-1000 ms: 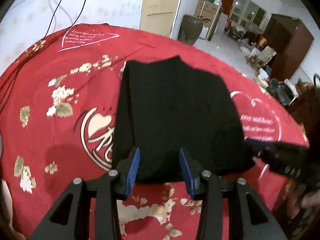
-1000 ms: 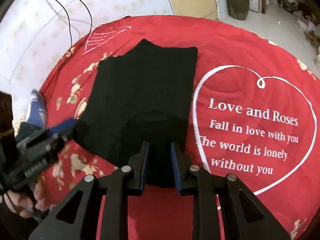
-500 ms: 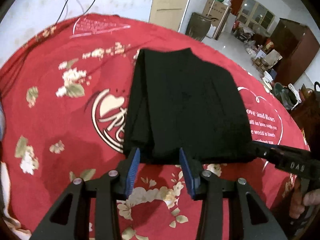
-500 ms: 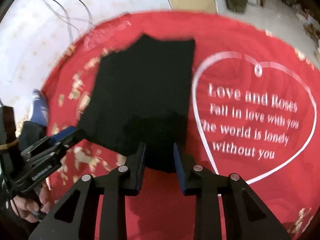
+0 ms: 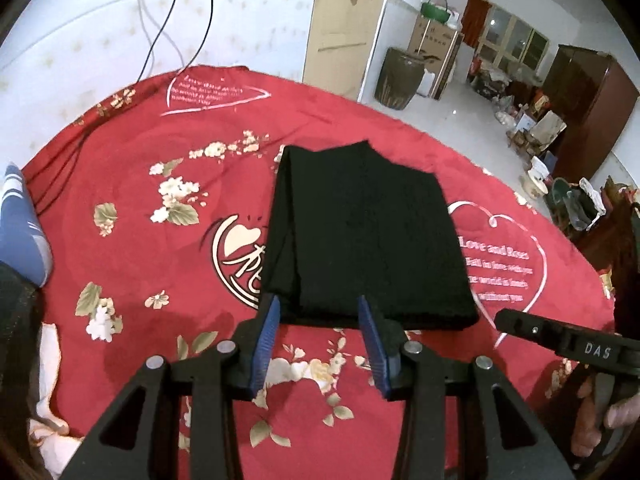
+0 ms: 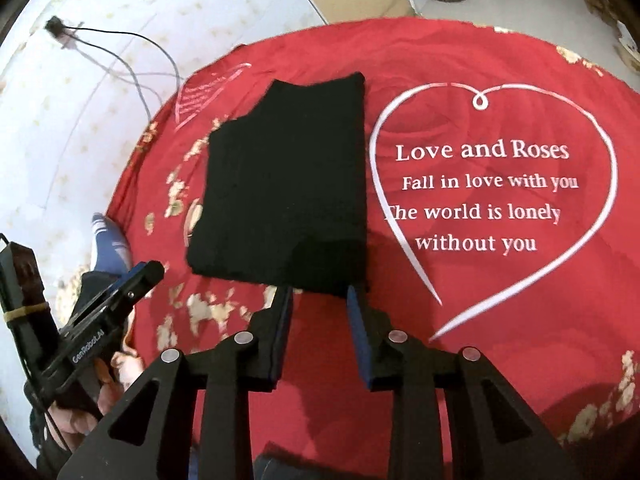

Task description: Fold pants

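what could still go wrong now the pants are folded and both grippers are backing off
1. The left gripper is open, yet its blue pads sit right at the near edge of the black pants; a snag there could pull the fold open.
2. The right gripper, jaws just opening with nothing between them, is equally close to that edge and could drag it.
3. Layers show along the pants' left side, so the stack may splay on the soft red bedspread.

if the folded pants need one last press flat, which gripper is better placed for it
Left, probably. The left gripper sits open right at the near edge of the black folded pants, centred on the bundle. The right gripper, its jaws just opening and empty, sits toward one corner.
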